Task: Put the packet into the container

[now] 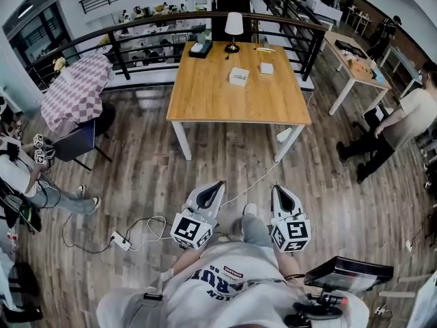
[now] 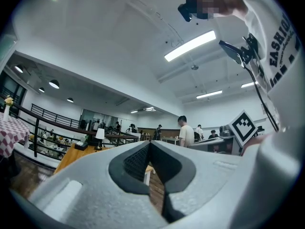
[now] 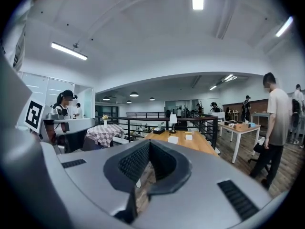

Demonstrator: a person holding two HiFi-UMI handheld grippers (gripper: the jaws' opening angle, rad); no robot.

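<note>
Standing well apart from the wooden worktop (image 1: 218,104), the person holds the left gripper (image 1: 217,185) and right gripper (image 1: 278,190) close in, both with jaws pressed together on nothing. What looks like the packet (image 1: 266,67) lies near the white container (image 1: 239,76). Best to approach squarely, then spread one gripper's jaws before reaching.

Your right gripper (image 3: 148,144) has its jaws closed together with nothing between them. Beyond them stands a wooden table (image 3: 202,146) bearing a lamp (image 3: 173,119), a white container (image 3: 173,139) and a white packet (image 3: 189,137). A person (image 3: 274,128) stands to its right.
</note>
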